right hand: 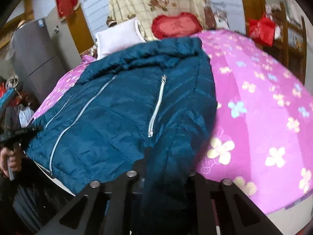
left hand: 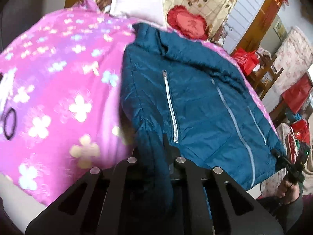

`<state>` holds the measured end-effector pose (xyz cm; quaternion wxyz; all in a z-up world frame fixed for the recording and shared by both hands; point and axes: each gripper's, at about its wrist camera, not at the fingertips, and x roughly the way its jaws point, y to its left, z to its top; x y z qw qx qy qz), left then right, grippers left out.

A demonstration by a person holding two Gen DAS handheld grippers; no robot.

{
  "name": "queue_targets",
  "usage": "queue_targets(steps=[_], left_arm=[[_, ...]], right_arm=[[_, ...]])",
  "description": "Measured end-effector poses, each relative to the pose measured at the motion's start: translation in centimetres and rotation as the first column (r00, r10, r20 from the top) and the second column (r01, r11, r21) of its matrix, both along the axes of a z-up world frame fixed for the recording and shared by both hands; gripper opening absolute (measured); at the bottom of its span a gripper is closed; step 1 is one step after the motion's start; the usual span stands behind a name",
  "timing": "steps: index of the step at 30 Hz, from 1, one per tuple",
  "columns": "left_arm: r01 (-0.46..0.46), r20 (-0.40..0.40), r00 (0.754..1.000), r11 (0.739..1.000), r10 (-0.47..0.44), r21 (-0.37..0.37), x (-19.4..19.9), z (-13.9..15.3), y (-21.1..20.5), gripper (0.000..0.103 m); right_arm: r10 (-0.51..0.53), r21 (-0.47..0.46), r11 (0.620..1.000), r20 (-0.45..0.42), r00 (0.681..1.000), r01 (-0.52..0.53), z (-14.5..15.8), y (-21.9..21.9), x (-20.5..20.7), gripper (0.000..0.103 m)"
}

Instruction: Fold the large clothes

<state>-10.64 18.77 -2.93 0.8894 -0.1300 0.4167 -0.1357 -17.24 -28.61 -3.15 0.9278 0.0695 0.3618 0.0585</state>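
Observation:
A teal padded jacket [left hand: 195, 98] with silver zippers lies front-up on a pink flowered bedspread [left hand: 58, 78]. My left gripper [left hand: 154, 152] is shut on a fold of the jacket's near hem, and the fabric hangs down between its fingers. In the right wrist view the same jacket [right hand: 117, 113] lies on the bedspread [right hand: 264, 107]. My right gripper [right hand: 162, 168] is shut on a hanging fold of the jacket at its near edge. Each gripper shows in the other's view, at the jacket's far hem corner: the right one [left hand: 281, 158] and the left one [right hand: 29, 130].
A white pillow [left hand: 137, 7] and a red heart cushion [left hand: 185, 23] lie at the bed's head before a floral curtain. Red bags and wooden furniture [left hand: 254, 62] stand beside the bed. A grey cabinet [right hand: 35, 58] stands at the left.

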Motion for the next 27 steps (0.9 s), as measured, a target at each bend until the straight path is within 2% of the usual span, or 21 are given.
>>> queue_targets(steps=[5,7,20,24,27], left_arm=[[-0.005,0.068,0.998,0.997,0.0,0.074,-2.3,2.3,0.6,0.008],[-0.008,0.082,0.997,0.997,0.001,0.081,-3.2,2.8,1.0,0.008],[-0.031,0.137,0.99,0.999,0.033,-0.015,-12.6,5.2,4.2,0.008],[-0.047,0.18,0.982,0.998,0.054,-0.044,-14.9,6.9,4.7,0.008],[-0.065,0.244,0.967,0.997,0.072,-0.038,-15.3,8.7,4.3,0.008]], right_arm=[[-0.049,-0.029,0.998,0.035,0.998,0.05,0.7,1.1,-3.3,0.013],[-0.064,-0.023,0.998,0.042,0.997,0.065,1.4,1.4,-4.6,0.013],[-0.082,0.045,0.996,0.079,0.993,0.079,5.0,1.8,-13.4,0.013],[-0.074,0.056,0.996,0.112,0.991,0.068,6.5,2.0,-15.7,0.013],[-0.072,0.053,0.996,0.154,0.985,0.064,7.8,2.1,-16.6,0.013]])
